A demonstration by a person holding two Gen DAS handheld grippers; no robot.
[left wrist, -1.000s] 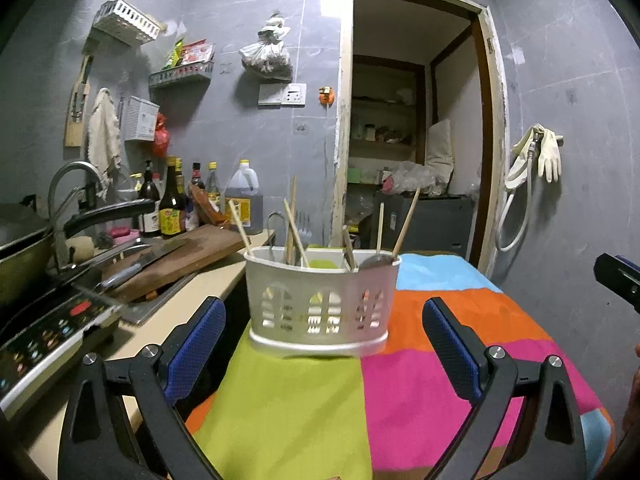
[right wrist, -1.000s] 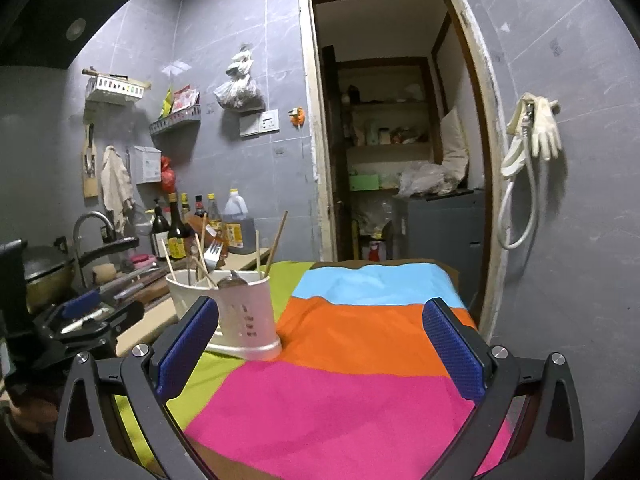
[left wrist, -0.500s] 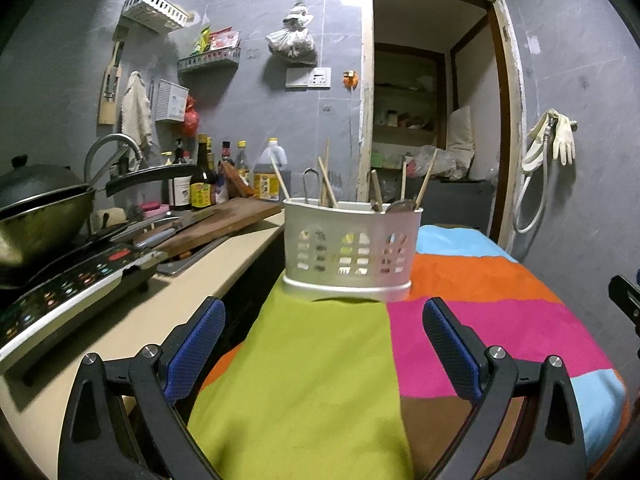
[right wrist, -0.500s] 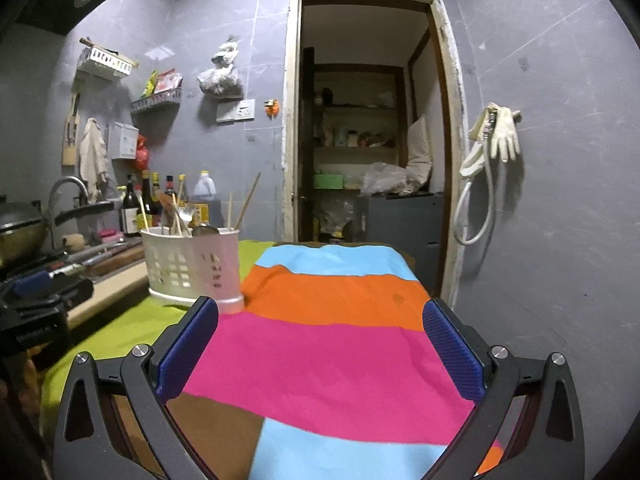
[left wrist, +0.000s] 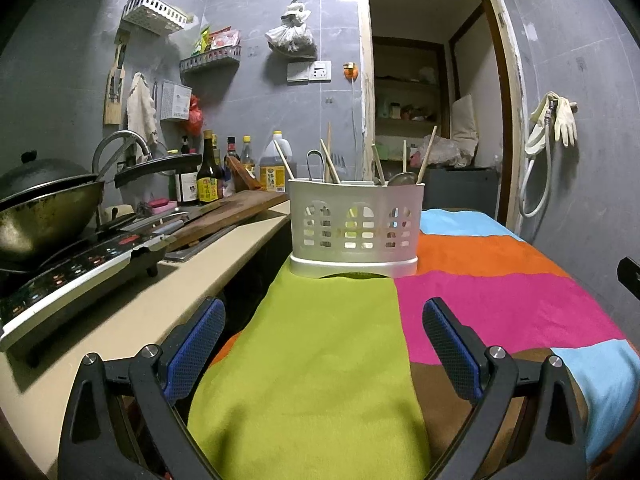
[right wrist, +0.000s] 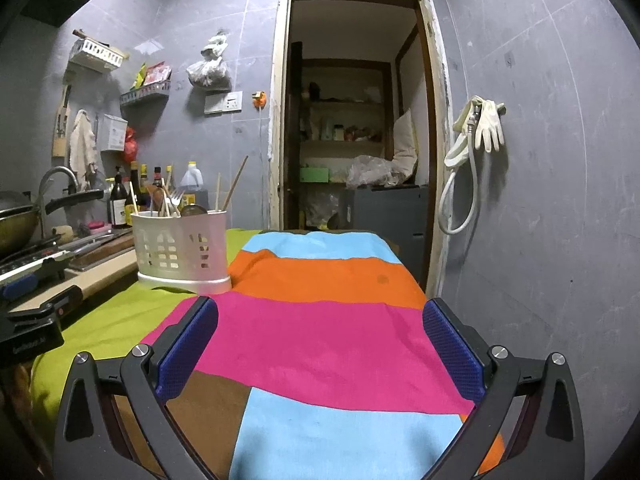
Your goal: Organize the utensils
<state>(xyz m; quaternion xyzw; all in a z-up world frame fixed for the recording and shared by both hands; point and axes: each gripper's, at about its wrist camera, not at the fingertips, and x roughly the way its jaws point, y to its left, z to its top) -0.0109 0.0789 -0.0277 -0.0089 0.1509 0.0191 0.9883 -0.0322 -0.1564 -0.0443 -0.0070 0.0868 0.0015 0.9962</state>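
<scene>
A white slotted utensil basket (left wrist: 355, 229) stands upright on the table's colourful cloth (left wrist: 312, 344), holding chopsticks (left wrist: 329, 152), a spoon (left wrist: 401, 179) and a fork. It also shows in the right wrist view (right wrist: 182, 247), at the left. My left gripper (left wrist: 322, 340) is open and empty, low over the green patch, well short of the basket. My right gripper (right wrist: 320, 340) is open and empty over the pink patch (right wrist: 320, 344), to the right of the basket.
A beige counter (left wrist: 132, 312) runs along the left with an induction hob (left wrist: 76, 264), a wok (left wrist: 44, 212), a cutting board (left wrist: 228, 212) and bottles (left wrist: 208, 176). A doorway (right wrist: 352, 120) opens behind the table. Rubber gloves (right wrist: 484, 128) hang on the right wall.
Both grippers have pulled back from the basket and dropped lower toward the table's near end. The basket now looks smaller and farther. Both stay open and empty.
</scene>
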